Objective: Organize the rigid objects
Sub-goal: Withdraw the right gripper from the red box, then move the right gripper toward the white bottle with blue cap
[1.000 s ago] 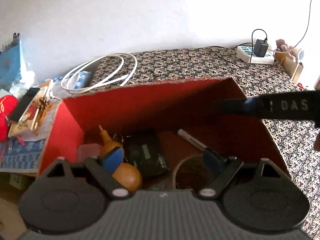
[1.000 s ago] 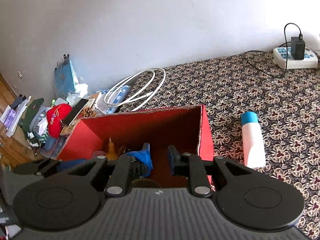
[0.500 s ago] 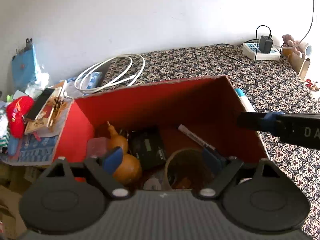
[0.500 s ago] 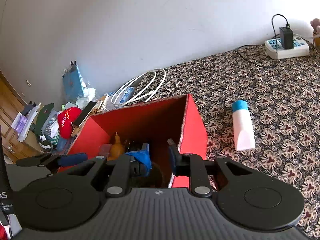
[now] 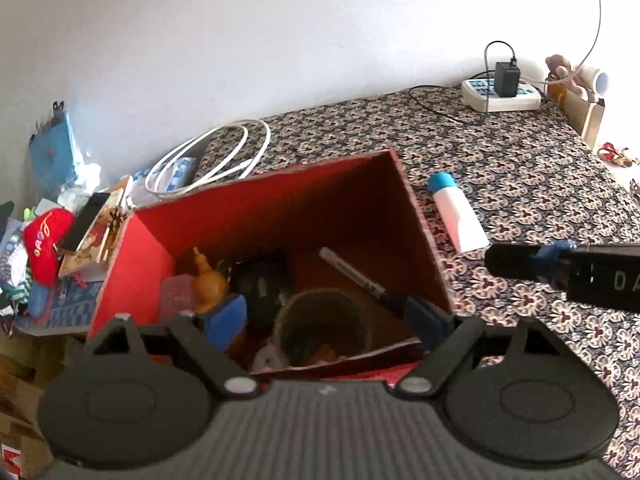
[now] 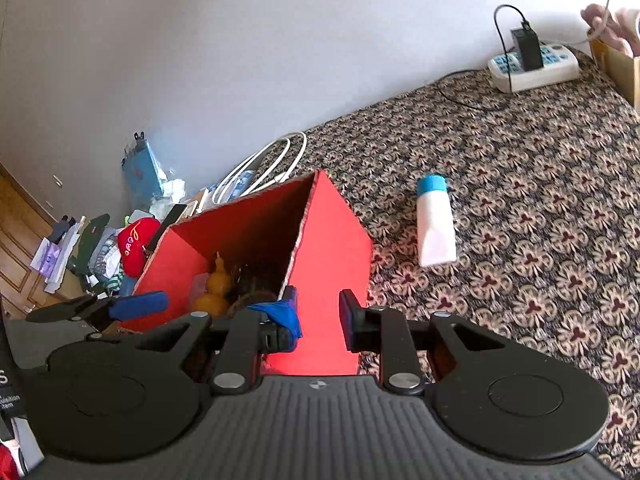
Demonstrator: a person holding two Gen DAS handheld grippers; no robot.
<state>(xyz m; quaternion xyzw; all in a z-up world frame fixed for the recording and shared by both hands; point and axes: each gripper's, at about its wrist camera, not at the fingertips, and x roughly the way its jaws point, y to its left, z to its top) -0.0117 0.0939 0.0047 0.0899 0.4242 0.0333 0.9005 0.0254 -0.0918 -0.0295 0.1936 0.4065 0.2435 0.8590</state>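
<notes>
White letters "DA" show on the black right tool [image 5: 600,276]; other print is illegible.

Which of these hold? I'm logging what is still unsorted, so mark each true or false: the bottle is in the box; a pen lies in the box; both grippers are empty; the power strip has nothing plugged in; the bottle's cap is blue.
1. The bottle is in the box. False: it lies on its side on the patterned cloth, right of the box.
2. A pen lies in the box. True.
3. The left gripper and right gripper are empty. True: both are open.
4. The power strip has nothing plugged in. False: a black charger sits in it.
5. The bottle's cap is blue. True.
</notes>
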